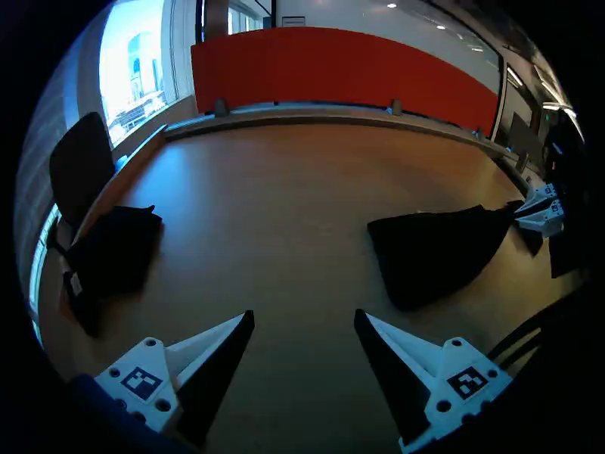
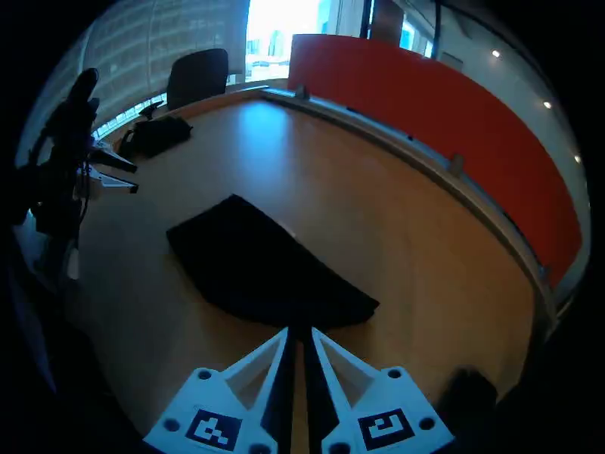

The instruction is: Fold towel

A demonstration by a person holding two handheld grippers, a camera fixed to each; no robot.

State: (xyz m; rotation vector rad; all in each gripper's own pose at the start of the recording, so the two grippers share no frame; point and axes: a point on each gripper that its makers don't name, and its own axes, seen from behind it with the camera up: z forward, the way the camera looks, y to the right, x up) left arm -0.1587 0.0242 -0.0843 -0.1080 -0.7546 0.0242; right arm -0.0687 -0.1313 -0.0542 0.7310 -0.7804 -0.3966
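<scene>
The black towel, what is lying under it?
The towel lies on the wooden table. Whether anything else is beneath cannot be seen, because the cloth covers that spot.

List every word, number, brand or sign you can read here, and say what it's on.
No readable text anywhere.
Left gripper and right gripper: black-and-white square code markers, patterns rather than letters.
White tag on the black bag: too small to read.
Small wall sign: blurred.
The towel: plain black, no label showing.
</scene>
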